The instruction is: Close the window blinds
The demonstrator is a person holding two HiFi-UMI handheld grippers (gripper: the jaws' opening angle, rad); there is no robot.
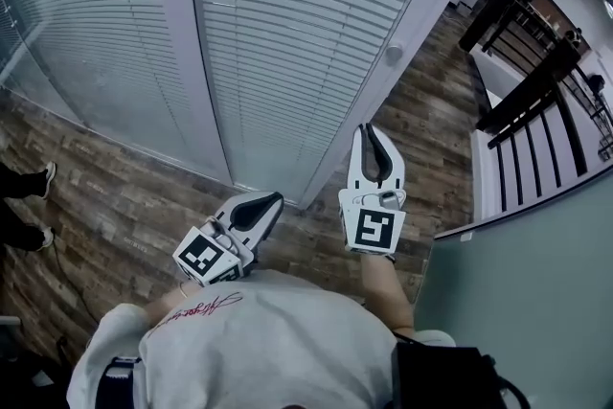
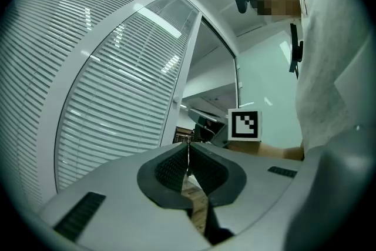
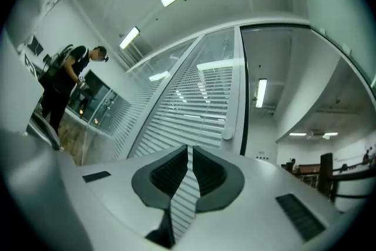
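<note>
Right hand-held gripper (image 1: 370, 131) barely apart, empty; left hand-held gripper (image 1: 274, 199) closed, empty; slatted white blinds (image 1: 287, 34).

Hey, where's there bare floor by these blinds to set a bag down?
Bare wood floor runs along the foot of the blinds, between the shoes at left and the left gripper. Another strip lies between the white frame and the black railing. Around that railing it is crowded.
</note>
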